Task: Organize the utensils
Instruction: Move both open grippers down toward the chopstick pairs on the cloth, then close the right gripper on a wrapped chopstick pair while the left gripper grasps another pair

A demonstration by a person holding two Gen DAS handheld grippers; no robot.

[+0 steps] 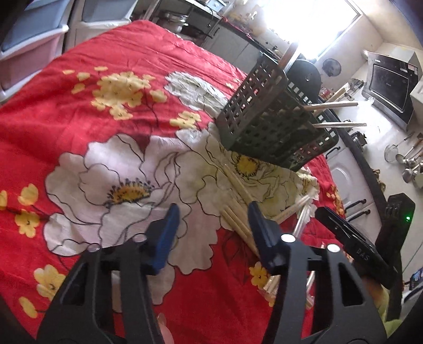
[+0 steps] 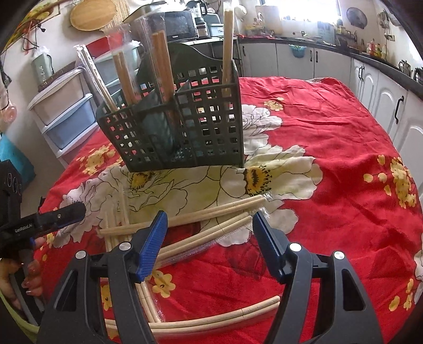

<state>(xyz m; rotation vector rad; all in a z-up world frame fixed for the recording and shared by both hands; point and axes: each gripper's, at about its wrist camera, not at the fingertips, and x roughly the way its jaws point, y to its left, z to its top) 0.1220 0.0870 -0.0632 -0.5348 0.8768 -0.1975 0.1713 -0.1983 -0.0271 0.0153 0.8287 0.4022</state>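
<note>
A dark slotted utensil caddy [image 1: 264, 119] [image 2: 182, 127] stands on the red flowered tablecloth [image 1: 105, 66] [image 2: 330, 158], with several chopsticks [image 2: 161, 60] upright in its compartments. Loose pale chopsticks [image 1: 235, 211] [image 2: 211, 219], some in clear wrappers, lie crossed in front of it. My left gripper [image 1: 214, 222] hangs over one end of the pile, its jaws apart around a few sticks without pressing them. My right gripper [image 2: 210, 227] is open above the pile's middle. Another pair of chopsticks [image 2: 211, 312] lies below it. Each gripper shows at the edge of the other's view.
Plastic drawers [image 2: 66, 105] stand beyond the table's left edge in the right wrist view, white cupboards [image 2: 383, 100] along the right. A microwave [image 2: 179, 23] sits behind the caddy. A hand [image 2: 15, 277] holds the left gripper's handle. Open cloth lies to the right [image 2: 343, 225].
</note>
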